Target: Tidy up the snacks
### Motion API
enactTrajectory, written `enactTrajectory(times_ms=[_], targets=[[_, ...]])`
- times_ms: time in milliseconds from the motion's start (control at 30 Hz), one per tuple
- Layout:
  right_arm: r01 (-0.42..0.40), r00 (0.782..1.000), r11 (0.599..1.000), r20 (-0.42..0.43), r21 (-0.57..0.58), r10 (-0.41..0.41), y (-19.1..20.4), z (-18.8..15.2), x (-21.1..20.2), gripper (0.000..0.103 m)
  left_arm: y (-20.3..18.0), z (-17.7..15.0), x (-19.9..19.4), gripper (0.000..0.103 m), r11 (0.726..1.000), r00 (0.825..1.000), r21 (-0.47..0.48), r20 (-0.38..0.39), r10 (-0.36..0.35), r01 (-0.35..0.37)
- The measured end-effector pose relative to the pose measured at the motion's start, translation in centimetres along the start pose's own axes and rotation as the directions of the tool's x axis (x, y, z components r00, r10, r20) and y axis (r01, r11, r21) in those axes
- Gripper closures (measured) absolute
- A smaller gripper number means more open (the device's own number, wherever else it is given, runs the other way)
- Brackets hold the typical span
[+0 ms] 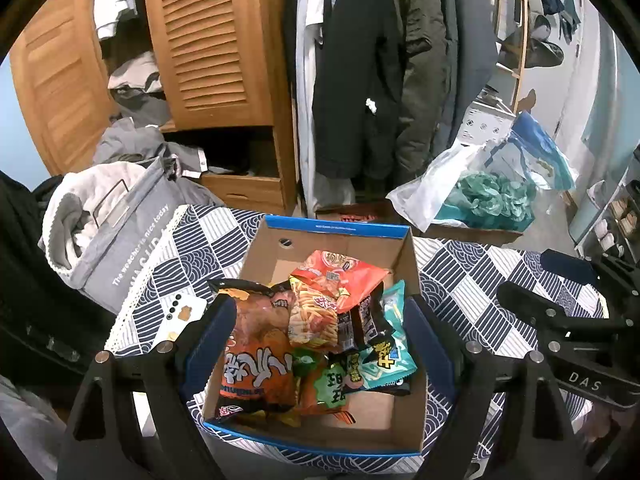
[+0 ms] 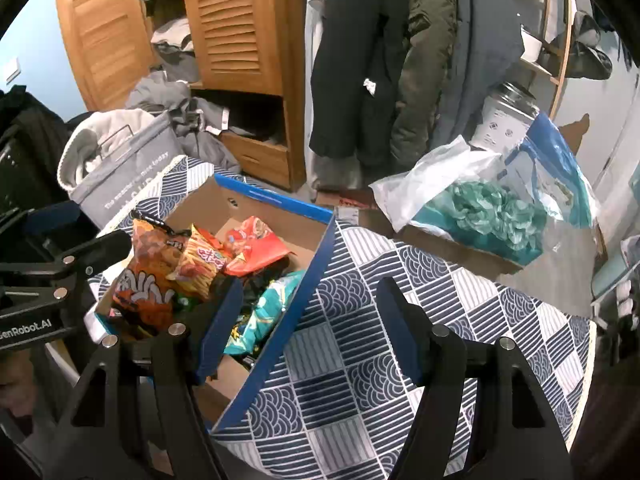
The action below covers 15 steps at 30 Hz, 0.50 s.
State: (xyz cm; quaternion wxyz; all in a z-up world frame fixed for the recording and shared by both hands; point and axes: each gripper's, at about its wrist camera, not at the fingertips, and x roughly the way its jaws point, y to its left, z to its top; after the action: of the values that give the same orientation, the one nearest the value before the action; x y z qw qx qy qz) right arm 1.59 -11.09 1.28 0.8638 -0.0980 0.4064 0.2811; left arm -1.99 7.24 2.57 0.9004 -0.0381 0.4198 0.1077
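Both grippers are hovering over a worktop (image 2: 360,360) covered in a navy-and-white patterned cloth. Neither is holding anything.

Left gripper (image 1: 316,344): jaws are standing wide apart, framing the cardboard box (image 1: 340,236) from above. Nothing is sitting between the pads in contact; the snacks lie below them, inside the box.

Right gripper (image 2: 308,332): jaws are standing apart at a middling spread. Its left finger is overlapping the box's near right wall in the view; its right finger is hanging over bare cloth. No packet is being gripped.

Task items: the snacks are all lying in the box, piled loosely toward its left and middle. Identifiable are a large orange-and-black chip bag (image 1: 256,348), a packet showing fries (image 1: 312,316), a red-orange packet (image 1: 340,272) behind it, a teal packet (image 1: 390,344) at the right, and a small green packet (image 1: 330,386) near the front. They are overlapping and tilted at odd angles. Bare cardboard is showing at the box's front right and at the back.

Off-task: a white phone (image 1: 180,320) is lying on the cloth just left of the box; a grey fabric bin (image 1: 116,232) is standing further left.

Judgement: collecting looks complete, with no snack visible on the cloth; the step in hand appears to be a pause or final check over the box. If further tidying is wanted, the next move would call for lowering one gripper, closing on a top packet's edge, and laying it flat in the free corner.
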Motion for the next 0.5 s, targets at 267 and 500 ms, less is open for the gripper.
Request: enactTrajectory(times_ms=[267,500], targets=[[0.001,1.000,1.000,-0.001,0.002,-0.001,-0.13,0.00,0.03,0.034,0.20,0.08,0.04,0.016,1.000,1.000,0.005,-0.005,-0.001,0.001],[0.003,1.000,1.000,-0.007,0.012,-0.003,-0.60,-0.50,0.18,0.034,0.21,0.02,0.09,0.016,1.000,1.000,0.007,-0.005,0.006,-0.006]])
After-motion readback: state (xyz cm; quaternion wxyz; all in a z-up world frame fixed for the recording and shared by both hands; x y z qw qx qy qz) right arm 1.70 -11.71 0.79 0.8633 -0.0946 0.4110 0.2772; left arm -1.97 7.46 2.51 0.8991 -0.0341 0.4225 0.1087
